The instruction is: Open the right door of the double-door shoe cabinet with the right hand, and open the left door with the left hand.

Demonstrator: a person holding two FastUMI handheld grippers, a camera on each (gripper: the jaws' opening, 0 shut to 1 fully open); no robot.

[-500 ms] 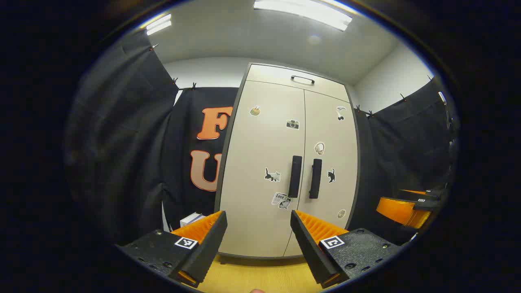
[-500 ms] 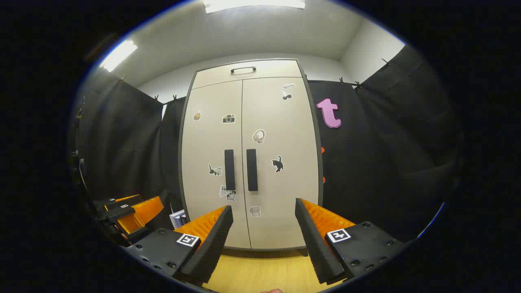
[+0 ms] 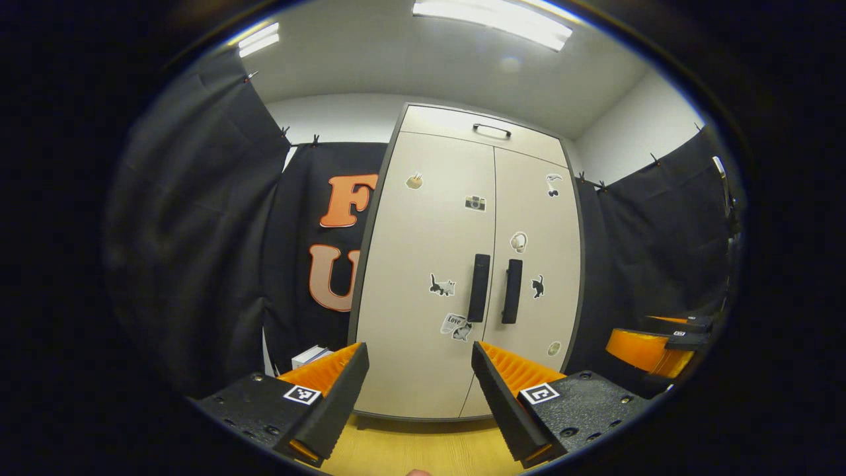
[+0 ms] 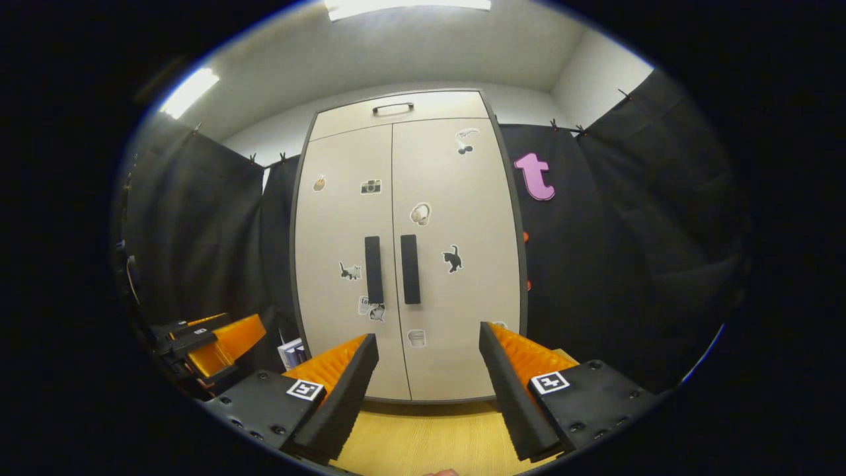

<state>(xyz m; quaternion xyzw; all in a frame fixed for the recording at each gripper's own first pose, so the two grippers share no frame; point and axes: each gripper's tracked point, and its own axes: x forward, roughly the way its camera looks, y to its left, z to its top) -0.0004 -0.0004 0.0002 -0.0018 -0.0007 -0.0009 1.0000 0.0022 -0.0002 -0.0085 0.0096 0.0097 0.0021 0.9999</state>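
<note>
Black-curtained booth, pale wood floor (image 4: 423, 439): tall cream double-door shoe cabinet (image 4: 456, 198) stands shut ahead. Right tongs (image 4: 428, 383) spread, empty, below upright black right handle (image 4: 410, 269); left tongs (image 3: 420, 396) spread (well short) beneath left handle (image 3: 478, 287).

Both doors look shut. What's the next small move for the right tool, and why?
Probably advance the right tool, fingers open, toward the black vertical bar handle on the beige right door. Both doors are closed, that tool is short of the cabinet, and the handle sits slightly left of its gap.
</note>
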